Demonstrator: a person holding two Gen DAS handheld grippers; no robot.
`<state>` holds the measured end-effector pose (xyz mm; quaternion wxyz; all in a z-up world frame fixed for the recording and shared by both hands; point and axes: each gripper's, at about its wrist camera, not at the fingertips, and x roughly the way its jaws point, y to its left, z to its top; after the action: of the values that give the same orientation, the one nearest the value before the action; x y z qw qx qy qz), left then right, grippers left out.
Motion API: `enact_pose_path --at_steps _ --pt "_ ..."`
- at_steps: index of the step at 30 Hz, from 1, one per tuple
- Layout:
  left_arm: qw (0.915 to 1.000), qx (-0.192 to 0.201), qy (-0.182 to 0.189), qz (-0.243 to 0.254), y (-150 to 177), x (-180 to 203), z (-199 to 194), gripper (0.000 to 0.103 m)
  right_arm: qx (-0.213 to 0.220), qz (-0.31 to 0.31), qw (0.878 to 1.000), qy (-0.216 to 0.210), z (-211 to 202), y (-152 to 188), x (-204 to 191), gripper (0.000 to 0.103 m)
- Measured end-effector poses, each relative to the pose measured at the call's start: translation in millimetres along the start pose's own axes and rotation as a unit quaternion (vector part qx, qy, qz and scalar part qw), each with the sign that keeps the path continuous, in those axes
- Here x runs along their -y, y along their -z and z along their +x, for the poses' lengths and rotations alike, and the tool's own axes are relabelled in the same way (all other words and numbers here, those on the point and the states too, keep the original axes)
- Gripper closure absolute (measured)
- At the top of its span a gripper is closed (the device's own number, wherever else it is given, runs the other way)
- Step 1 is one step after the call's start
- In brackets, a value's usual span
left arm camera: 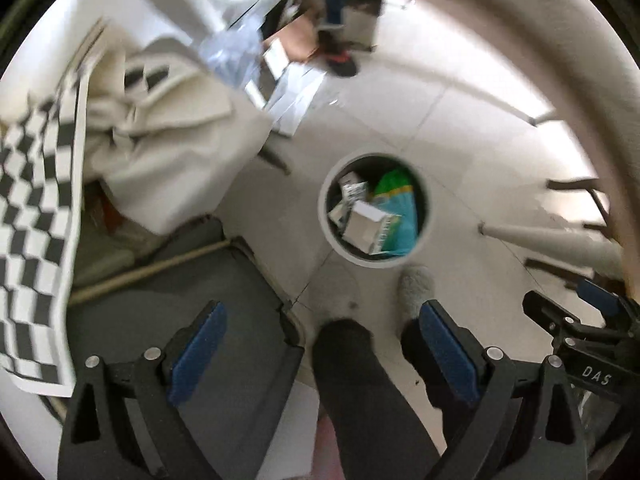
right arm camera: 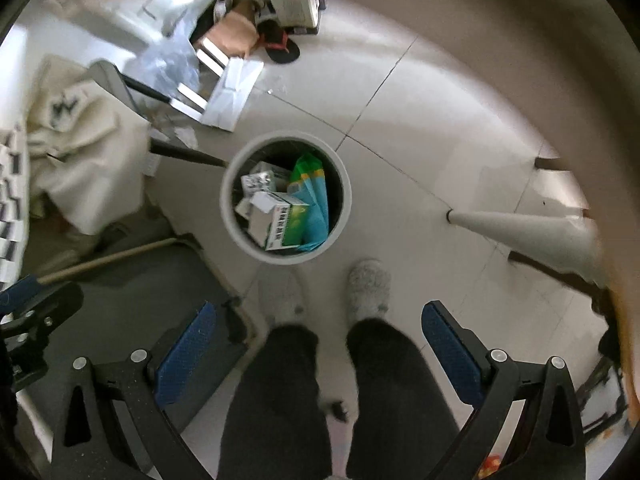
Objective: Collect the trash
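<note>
Bin [right arm camera: 347, 200] sits on the tiled floor [right arm camera: 440, 120], dead ahead and below both cameras, white round rim, dark inside. In it I see a white-green box [right arm camera: 280, 220], a teal-green bag [right arm camera: 316, 196] against the right wall, and a blister pack [right arm camera: 256, 181] toward the back. Same contents show in the left view: bin [left arm camera: 326, 216], box [left arm camera: 366, 226], bag [left arm camera: 400, 204].

My left gripper [left arm camera: 322, 354] is spread wide, nothing between the blue pads. Right gripper [right arm camera: 318, 354] likewise spread, empty. Each gripper's edge pokes into the other's view, so they're side by side.

Below the grippers: person's 2 legs in dark trousers [right arm camera: 280, 400], pale slippers [right arm camera: 368, 288] just short of the bin.

Left of the bin: grey mat [right arm camera: 132, 288] with a wooden stick [right arm camera: 108, 258] across it, cream cloth [right arm camera: 88, 152] heaped on a chair, checkered sheet [left arm camera: 32, 240] at the far left.

Behind the bin: white papers [right arm camera: 232, 92], clear plastic [right arm camera: 172, 64], a black-red sandal [right arm camera: 284, 50]. White table leg [right arm camera: 520, 228] to the right.
</note>
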<state>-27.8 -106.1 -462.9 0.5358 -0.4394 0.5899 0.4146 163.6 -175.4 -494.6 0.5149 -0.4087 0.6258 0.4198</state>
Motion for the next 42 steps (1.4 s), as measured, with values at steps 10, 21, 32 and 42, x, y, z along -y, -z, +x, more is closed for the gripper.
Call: enact_pose_path --at_steps 10,21,32,42 --pt "0.9894 0.029 0.081 0.116 -12.5 -1.5 -155.1 0.005 0.029 0.053 0.996 -0.059 -173.6 27.6 -14.0 0.000" --pt "0.9610 0.061 0.163 0.215 -12.6 -23.0 -270.5 0.005 0.084 0.140 0.978 -0.128 -305.0 96.3 -45.1 0.000" --pt "0.9457 0.076 0.202 0.243 10.3 -22.0 -321.8 0.005 0.141 0.185 0.961 -0.151 -365.3 145.3 -51.9 0.000" --pt "0.9408 0.083 0.205 0.257 23.1 -16.9 -330.0 0.005 0.153 0.195 0.955 -0.161 -375.3 164.8 -43.4 0.000"
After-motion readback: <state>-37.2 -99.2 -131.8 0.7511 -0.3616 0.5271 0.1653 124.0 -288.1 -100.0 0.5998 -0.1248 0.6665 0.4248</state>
